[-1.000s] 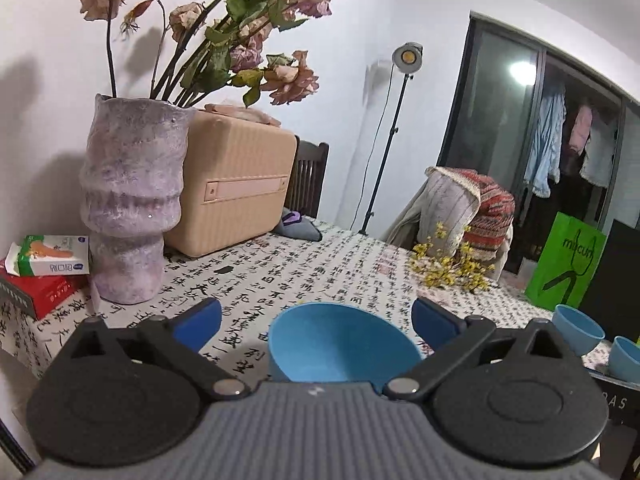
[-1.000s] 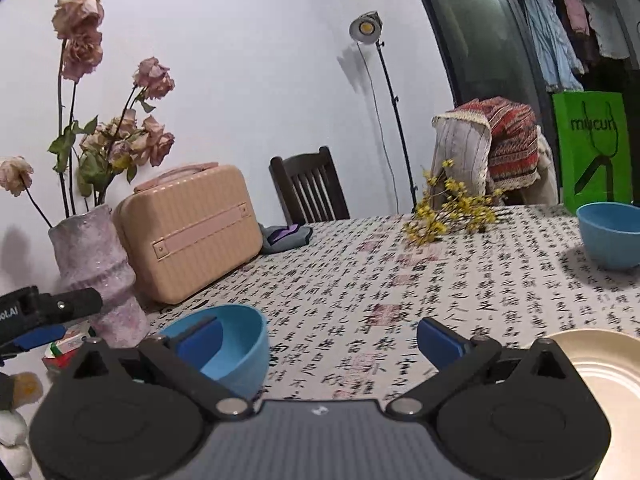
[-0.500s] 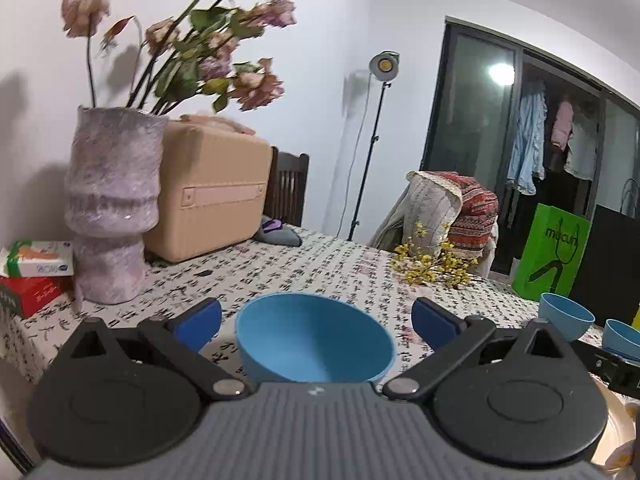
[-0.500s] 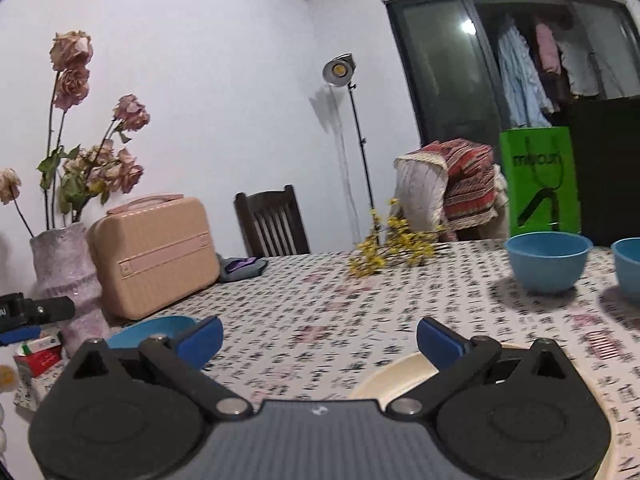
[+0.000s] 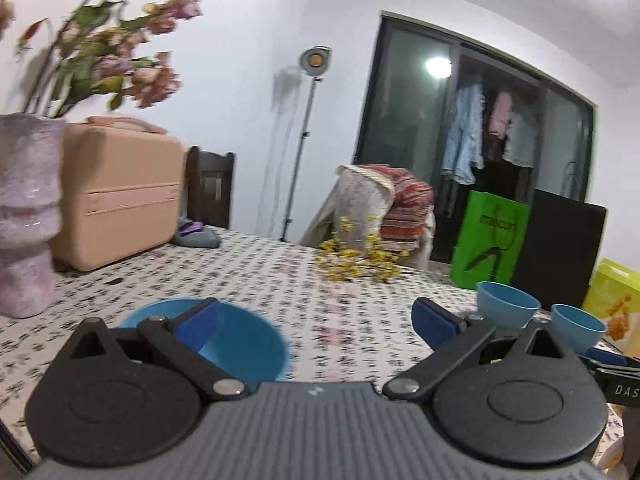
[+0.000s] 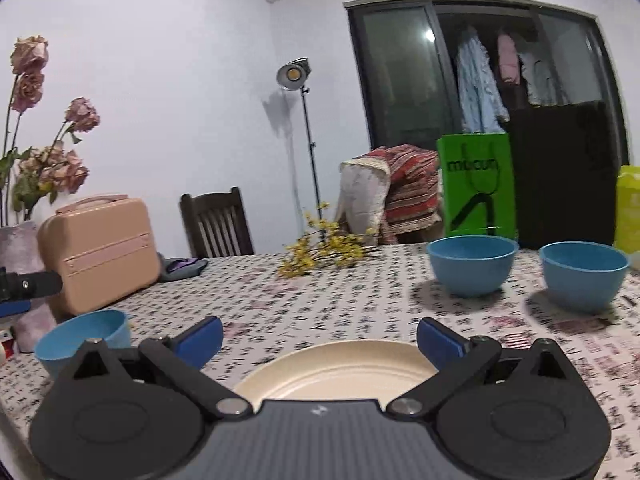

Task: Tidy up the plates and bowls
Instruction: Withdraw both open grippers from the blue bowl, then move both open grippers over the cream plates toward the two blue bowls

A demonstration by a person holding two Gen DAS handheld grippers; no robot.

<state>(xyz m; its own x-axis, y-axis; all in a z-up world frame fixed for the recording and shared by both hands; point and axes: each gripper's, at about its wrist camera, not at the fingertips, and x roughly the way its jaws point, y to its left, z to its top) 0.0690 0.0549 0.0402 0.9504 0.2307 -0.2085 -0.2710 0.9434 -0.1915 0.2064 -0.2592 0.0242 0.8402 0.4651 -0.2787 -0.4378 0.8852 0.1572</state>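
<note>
Our left gripper [image 5: 314, 318] stands with its jaws spread wide and holds nothing; the near blue bowl [image 5: 240, 344] sits on the patterned tablecloth [image 5: 280, 280] low and off to the side of the gap, behind the left finger, whose blue pad [image 5: 198, 320] overlaps its rim, though we cannot tell whether they touch. Our right gripper [image 6: 319, 338] is likewise spread and empty; the cream plate [image 6: 340, 372] lies flat on the cloth, centred between its fingers, its near edge hidden under the gripper body. Taking the plate as our landmark, two more blue bowls [image 6: 472, 264] [image 6: 582, 276] stand upright beyond it and well apart from it, and the near bowl rests far to its left, close to the pink vase [image 6: 24, 280]. The left view is smeared by motion, so the cloth's print and the flowers [image 5: 104, 60] are hard to make out. Half a second ago that bowl sat centred between our left jaws; now it has slid to one side, while the plate has come fully between our right jaws.
</note>
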